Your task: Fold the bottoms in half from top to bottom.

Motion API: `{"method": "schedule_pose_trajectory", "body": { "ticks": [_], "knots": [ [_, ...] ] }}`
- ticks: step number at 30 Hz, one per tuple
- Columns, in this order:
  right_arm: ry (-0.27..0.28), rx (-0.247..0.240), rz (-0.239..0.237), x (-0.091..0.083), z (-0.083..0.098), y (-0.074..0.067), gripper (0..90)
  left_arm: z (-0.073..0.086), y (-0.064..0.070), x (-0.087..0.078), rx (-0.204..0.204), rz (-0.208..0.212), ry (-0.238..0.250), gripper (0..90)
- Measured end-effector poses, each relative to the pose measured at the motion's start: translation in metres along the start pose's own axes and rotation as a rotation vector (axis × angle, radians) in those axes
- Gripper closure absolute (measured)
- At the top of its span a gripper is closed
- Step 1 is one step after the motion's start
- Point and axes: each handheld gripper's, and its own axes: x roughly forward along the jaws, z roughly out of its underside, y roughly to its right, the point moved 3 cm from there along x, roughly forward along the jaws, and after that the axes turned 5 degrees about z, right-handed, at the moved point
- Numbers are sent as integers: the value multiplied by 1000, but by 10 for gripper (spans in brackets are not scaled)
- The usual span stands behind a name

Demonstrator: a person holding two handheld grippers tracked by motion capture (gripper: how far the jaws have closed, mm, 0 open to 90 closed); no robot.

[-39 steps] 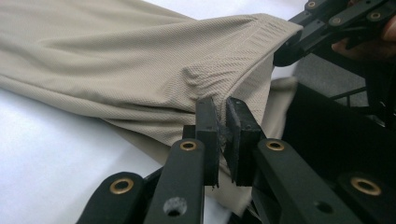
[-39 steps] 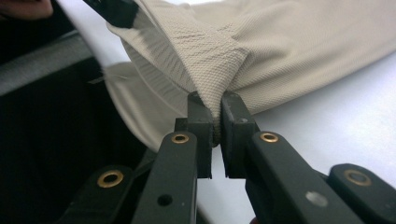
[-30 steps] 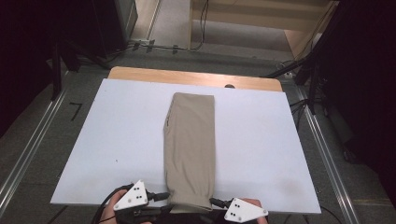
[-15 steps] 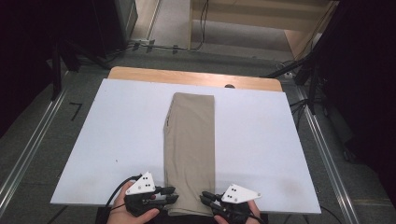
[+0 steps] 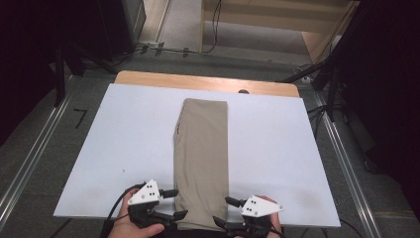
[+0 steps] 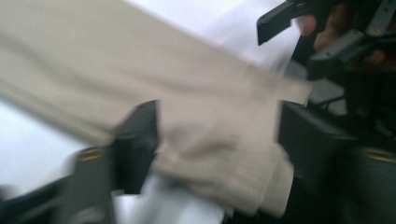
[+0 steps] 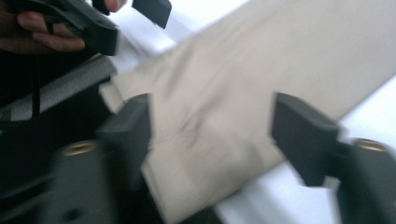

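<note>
While the long, narrow folded beige cloth (image 5: pixel 201 161) lies flat down the middle of the white table (image 5: pixel 124 144), its far end near the table's wooden back edge (image 5: pixel 198 82) and its near end at the front edge, the two grippers sit at that near end, one on each side. The left gripper (image 5: pixel 173 203) is held in the person's left hand (image 5: pixel 130 229) just beside the cloth's near left corner, its jaws pointing inward towards the fabric. In the left gripper view the jaws stand wide apart and have just been opening; a bunched corner of the cloth (image 6: pixel 219 163) lies between them, close against the left jaw and short of the right one, though the blur makes it hard to tell whether it touches. The right gripper (image 5: pixel 225 210), in the person's right hand (image 5: pixel 270 218), mirrors it at the near right corner. In the right gripper view its jaws are likewise spread wide and have just been opening, with the cloth's (image 7: pixel 219 126) corner lying between them; the right jaw stands clear of the fabric, and the left jaw sits at its edge. Each gripper view also catches the other gripper farther off, across the cloth.
</note>
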Motion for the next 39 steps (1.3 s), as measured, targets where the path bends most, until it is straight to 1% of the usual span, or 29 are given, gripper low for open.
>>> {"method": "schedule_pose_trajectory", "body": {
  "ticks": [1,3,4,5,7,9,11,12,13,14,15,16,18,21,22,23,24,26,27,30,31,32,33,34,35,36,37,38,39],
  "knots": [
    [14,-4,13,-2,-7,5,210,-8,-7,-2,-1,-11,22,170],
    [42,8,41,-3,-23,20,167,-19,-20,-4,8,-19,42,138],
    [43,16,40,-2,-28,26,145,-27,-30,-5,14,-25,56,109],
    [47,13,35,1,-37,36,123,-33,-39,-6,15,-30,71,93],
    [63,21,50,7,-51,53,117,-46,-57,-4,12,-20,92,53],
    [57,17,51,17,-65,71,56,-56,-73,0,19,-16,79,2],
    [41,13,42,27,-76,87,0,-67,-92,4,36,-52,77,0],
    [37,17,39,33,-82,96,0,-74,-104,8,25,-48,73,0],
    [29,20,53,41,-89,108,0,-77,-112,10,14,-50,74,0],
    [21,22,56,45,-92,115,0,-82,-122,13,8,-59,70,0],
    [13,22,58,51,-97,124,0,-86,-132,17,3,-57,61,0],
    [5,23,73,57,-101,133,0,-90,-143,22,4,-61,45,0],
    [-2,48,82,70,-110,154,0,-97,-159,28,-7,-72,42,0],
    [-14,79,94,83,-120,178,0,-109,-186,38,-54,-87,50,0],
    [-15,96,95,89,-123,188,16,-111,-192,41,-69,-91,53,0],
    [-20,103,98,93,-125,194,47,-115,-203,44,-86,-100,53,0],
    [-37,114,111,100,-128,203,49,-117,-208,46,-95,-101,53,0],
    [-50,134,109,108,-131,213,55,-122,-225,51,-125,-113,55,0],
    [-60,148,104,114,-133,220,62,-123,-232,53,-135,-120,41,0],
    [-93,176,117,126,-138,233,75,-125,-251,60,-169,-151,15,16],
    [-103,179,135,132,-140,239,113,-125,-255,61,-182,-159,13,41],
    [-111,184,148,135,-142,243,137,-125,-262,63,-210,-175,7,59],
    [-120,201,163,141,-143,249,142,-124,-268,65,-227,-184,-7,61],
    [-127,211,182,146,-143,254,177,-123,-272,66,-240,-184,-13,64],
    [-133,224,192,149,-143,257,200,-122,-277,68,-258,-200,-28,67],
    [-155,229,206,156,-142,262,208,-122,-279,70,-266,-213,-36,74],
    [-167,226,223,160,-141,264,230,-121,-283,73,-280,-236,-54,109],
    [-187,212,253,166,-140,269,252,-122,-285,74,-282,-245,-62,146],
    [-197,207,266,169,-140,271,262,-122,-287,77,-281,-253,-80,146]
  ]
}}
